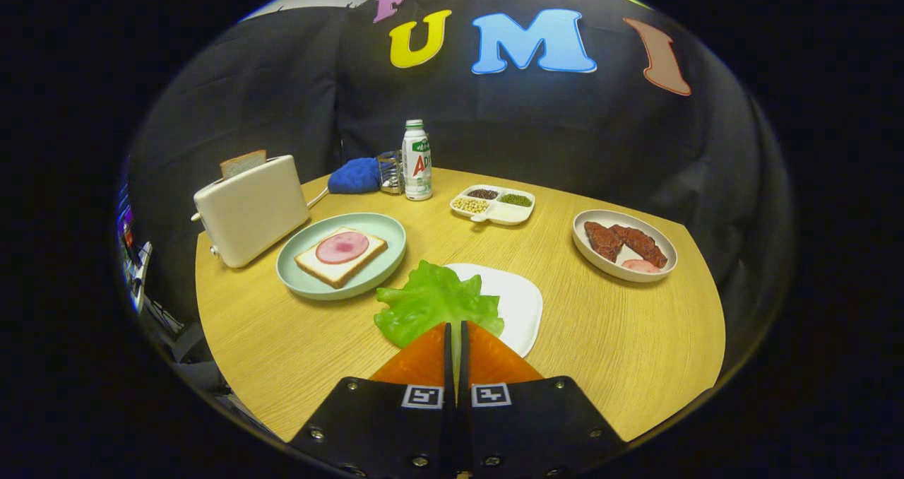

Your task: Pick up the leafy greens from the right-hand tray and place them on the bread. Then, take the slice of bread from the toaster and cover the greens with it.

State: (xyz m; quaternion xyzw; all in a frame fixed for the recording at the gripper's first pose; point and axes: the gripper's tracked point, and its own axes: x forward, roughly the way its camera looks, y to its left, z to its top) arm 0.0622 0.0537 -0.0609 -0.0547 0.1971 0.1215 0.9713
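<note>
A: Hand-held gripper (455,334) status?
B: Fingers nearly together, pinching the near edge of the lettuce leaf (434,302). Leaf sits just ahead of the tips, overlapping the white tray (519,302); can't tell if it's lifted clear yet.
A: Target?
B: Bread slice (340,255) with a ham round on it, on the pale green plate (381,270), beyond and left of the fingers. No greens on it.
A: Second slice?
B: In the toaster (251,207) slot, far left of the surface (635,338), untouched.
A: So?
B: Early. Grasp looks made; the carry, the drop and the whole toast step are left.
</note>
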